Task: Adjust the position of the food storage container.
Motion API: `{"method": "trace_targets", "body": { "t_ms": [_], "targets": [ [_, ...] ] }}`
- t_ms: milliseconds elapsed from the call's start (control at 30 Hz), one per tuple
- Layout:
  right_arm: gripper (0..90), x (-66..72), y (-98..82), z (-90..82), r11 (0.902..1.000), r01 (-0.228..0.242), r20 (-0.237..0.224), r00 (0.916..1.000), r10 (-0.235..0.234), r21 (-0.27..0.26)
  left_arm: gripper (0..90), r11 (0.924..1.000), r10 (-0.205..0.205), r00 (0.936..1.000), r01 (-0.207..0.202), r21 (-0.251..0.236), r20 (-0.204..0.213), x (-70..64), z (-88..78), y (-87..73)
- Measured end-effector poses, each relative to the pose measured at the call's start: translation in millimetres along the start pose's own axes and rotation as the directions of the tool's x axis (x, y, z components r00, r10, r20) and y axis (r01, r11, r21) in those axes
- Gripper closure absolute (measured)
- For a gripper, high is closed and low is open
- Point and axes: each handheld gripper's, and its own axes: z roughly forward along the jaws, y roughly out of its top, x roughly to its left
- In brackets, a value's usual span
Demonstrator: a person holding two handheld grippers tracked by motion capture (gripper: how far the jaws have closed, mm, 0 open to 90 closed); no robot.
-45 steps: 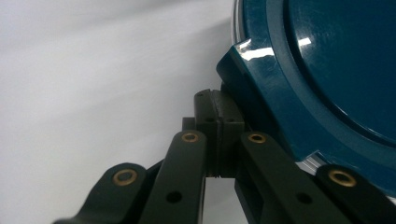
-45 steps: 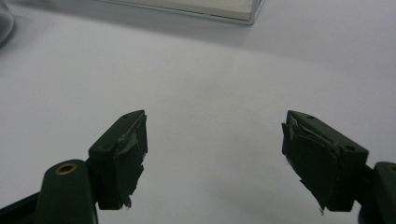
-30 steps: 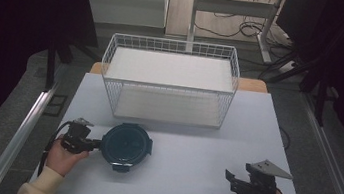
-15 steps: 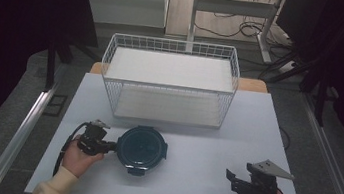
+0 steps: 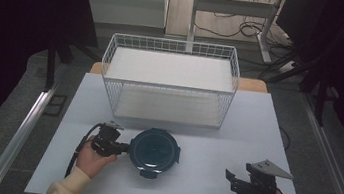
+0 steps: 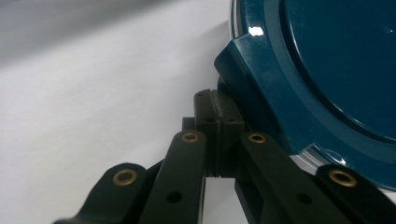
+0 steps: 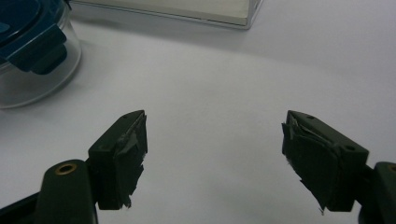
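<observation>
I am seeing a white wire basket [image 5: 169, 84] standing at the far middle of the pale table [image 5: 251, 132], with nothing lying between it and the round container with a dark teal lid [image 5: 154, 151] sitting near-centre; dark floor, a metal rail and cables are surrounding the table. My left gripper [image 5: 120, 147] is pinching its jaws closed on the lid's left clip tab [image 6: 233, 63]. My right gripper [image 5: 229, 177] is resting at the near right with jaws spread wide, gripping nothing; the round container is showing no long axis, its clip tabs pointing left, right and near.

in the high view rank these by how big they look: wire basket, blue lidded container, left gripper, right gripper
1. wire basket, easily the largest
2. blue lidded container
3. right gripper, with its grey plate
4. left gripper, only slightly smaller, so the last two are close
</observation>
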Motion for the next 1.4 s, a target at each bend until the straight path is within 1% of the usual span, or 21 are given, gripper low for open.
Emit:
{"method": "trace_targets", "body": {
  "t_ms": [100,167,233,267,333,367,500,533,800,867,967,1033,1067,1100,1133,1167,1200,1300,1333,1367,1400],
  "targets": [
    [22.1,0.3,0.1,-0.1,1.0,0.001,-0.001,1.0,-0.001,-0.001,90.0,1.0,0.007,0.9999,-0.007,0.005,0.009,-3.4,1.5,1.5],
    [22.1,0.3,0.0,0.0,1.0,0.001,-0.001,1.0,-0.001,0.0,90.0,0.9999,0.008,0.9994,-0.008,0.006,0.033,-8.7,3.1,2.5],
    [22.1,0.2,0.0,0.1,1.0,0.002,-0.001,1.0,-0.002,0.0,90.0,0.9999,0.015,0.9991,-0.016,0.006,0.039,-11.0,4.3,2.5],
    [22.1,0.1,0.2,-0.2,1.0,0.001,0.0,1.0,-0.001,-0.001,90.0,0.9995,0.032,0.9992,-0.032,0.002,0.025,-14.3,6.2,3.3],
    [22.2,0.0,0.3,-0.8,1.0,0.0,0.001,1.0,0.0,-0.004,90.0,0.9997,0.026,0.9994,-0.026,0.0,0.023,-14.6,7.1,3.9],
    [22.2,-0.1,0.3,-0.9,1.0,-0.001,0.002,1.0,0.001,-0.005,90.0,0.9999,0.007,0.9995,-0.007,-0.012,0.03,-15.1,9.3,4.8],
    [22.2,-0.3,0.1,-0.1,1.0,-0.002,0.003,1.0,0.002,-0.001,90.0,1.0,0.002,0.9989,-0.001,-0.009,0.046,-16.6,10.2,5.9],
    [22.2,-0.2,0.1,0.1,1.0,-0.002,0.002,1.0,0.002,-0.001,90.0,0.9999,0.002,0.998,-0.001,-0.012,0.064,-18.7,11.4,5.9],
    [22.2,-0.1,0.3,-0.8,1.0,0.002,0.002,1.0,-0.002,-0.003,90.0,0.9996,0.016,0.9976,-0.015,-0.025,0.068,-21.5,13.7,5.8],
    [22.2,-0.1,0.5,-1.4,1.0,0.001,0.004,1.0,-0.001,-0.006,90.0,0.9989,0.027,0.9954,-0.023,-0.042,0.092,-15.9,12.4,5.6],
    [22.2,0.8,1.3,-3.1,0.9999,-0.003,0.004,1.0,0.003,-0.014,90.0,0.9959,0.009,0.9981,-0.003,-0.091,0.061,-8.3,1.1,4.3],
    [22.3,0.7,2.0,-4.4,0.9997,-0.003,0.003,1.0,0.003,-0.024,89.1,0.9898,-0.011,0.9984,0.019,-0.141,0.055,-4.4,-10.1,1.8],
    [22.3,0.7,2.0,-4.4,0.9997,-0.003,0.003,1.0,0.003,-0.024,86.1,0.9898,-0.011,0.9984,0.019,-0.141,0.055,-4.4,-10.1,1.8],
    [22.4,0.4,2.4,-4.5,0.9996,-0.005,0.001,1.0,0.005,-0.028,86.1,0.9855,-0.016,0.9986,0.025,-0.168,0.051,-4.3,-15.1,0.2],
    [22.4,-0.2,3.6,-3.5,0.9995,-0.004,-0.003,1.0,0.004,-0.032,74.8,0.9778,-0.015,0.9996,0.02,-0.209,0.022,-7.9,-23.9,-3.1],
    [22.4,-0.4,4.4,-2.6,0.9995,0.001,-0.011,0.9999,-0.001,-0.033,67.3,0.9747,-0.006,1.0,0.007,-0.223,0.007,-10.3,-27.1,-4.7],
    [22.4,-0.2,5.5,-1.6,0.9995,0.004,-0.013,0.9999,-0.005,-0.032,60.5,0.973,0.004,1.0,-0.004,-0.231,-0.002,-12.2,-30.0,-6.2],
    [22.4,0.1,8.5,-0.3,0.9994,0.004,-0.026,0.9997,-0.005,-0.035,40.1,0.9713,-0.002,0.9999,-0.001,-0.238,-0.013,-14.7,-34.8,-9.8],
    [22.4,0.1,8.5,-0.3,0.9994,0.004,-0.026,0.9997,-0.005,-0.035,40.1,0.9703,-0.006,0.9997,0.0,-0.242,-0.023,-14.7,-37.2,-12.2],
    [22.4,0.2,9.5,0.0,0.9994,0.003,-0.03,0.9995,-0.004,-0.034,32.9,0.9707,-0.012,0.9997,0.006,-0.24,-0.023,-11.5,-42.1,-16.9],
    [22.4,0.1,9.7,0.3,0.9994,0.002,-0.03,0.9995,-0.003,-0.034,30.7,0.9707,-0.012,0.9997,0.006,-0.24,-0.023,-11.5,-42.1,-16.9]
  ]
}}
